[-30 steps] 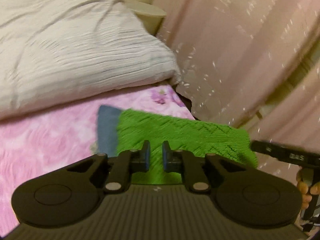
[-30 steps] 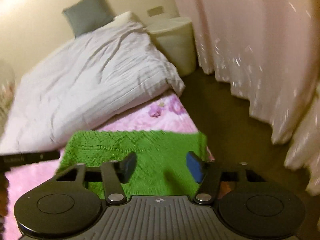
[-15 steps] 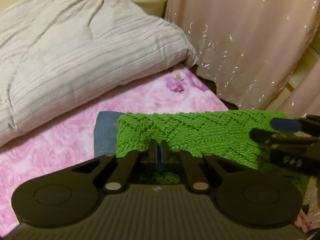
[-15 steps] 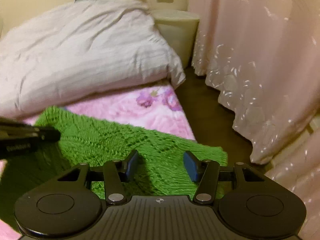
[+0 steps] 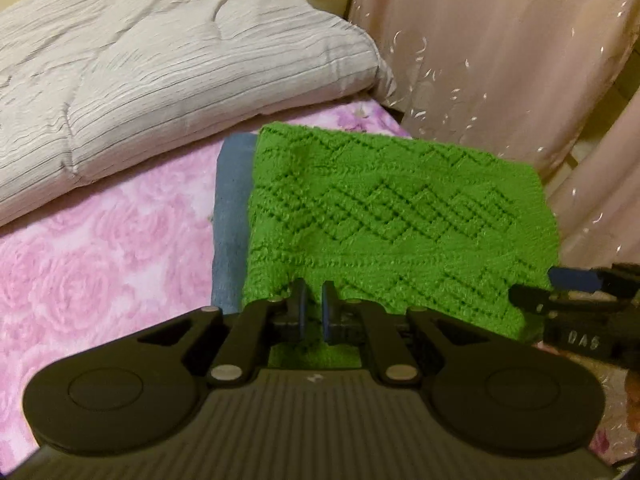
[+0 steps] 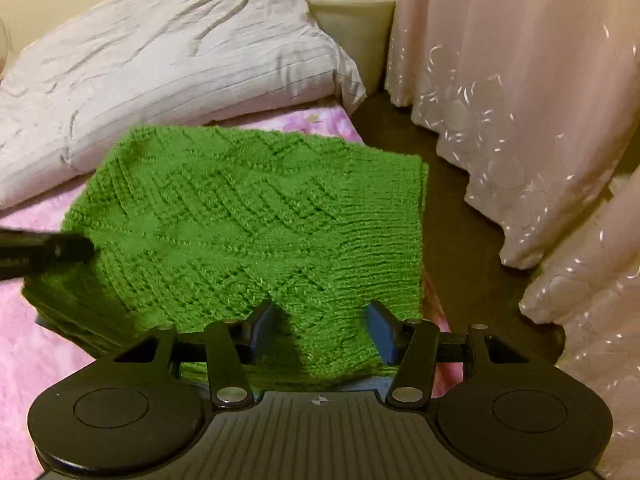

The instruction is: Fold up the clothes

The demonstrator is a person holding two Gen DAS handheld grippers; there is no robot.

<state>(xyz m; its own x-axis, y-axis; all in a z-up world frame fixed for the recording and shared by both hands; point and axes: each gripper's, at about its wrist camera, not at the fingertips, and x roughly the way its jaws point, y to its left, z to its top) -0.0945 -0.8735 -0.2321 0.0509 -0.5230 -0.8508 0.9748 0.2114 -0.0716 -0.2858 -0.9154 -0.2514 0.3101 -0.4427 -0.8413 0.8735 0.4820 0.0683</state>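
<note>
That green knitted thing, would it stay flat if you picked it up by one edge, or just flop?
Probably flop: the green knit already sags and puckers near the left gripper, whose jaws pinch its edge. Its thick, open stitches suggest it is soft and stretchy, not slippery. It looks light, though folded layers show at its right edge.

Place: a home bedroom.
Bed [image 5: 100, 248]: covered by a pink rose-patterned blanket, lower left of the frame.
Duvet [image 5: 160, 60]: pale, crinkled, bunched at upper left.
Curtains [image 6: 520, 100]: sheer pink, filled the right side.
</note>
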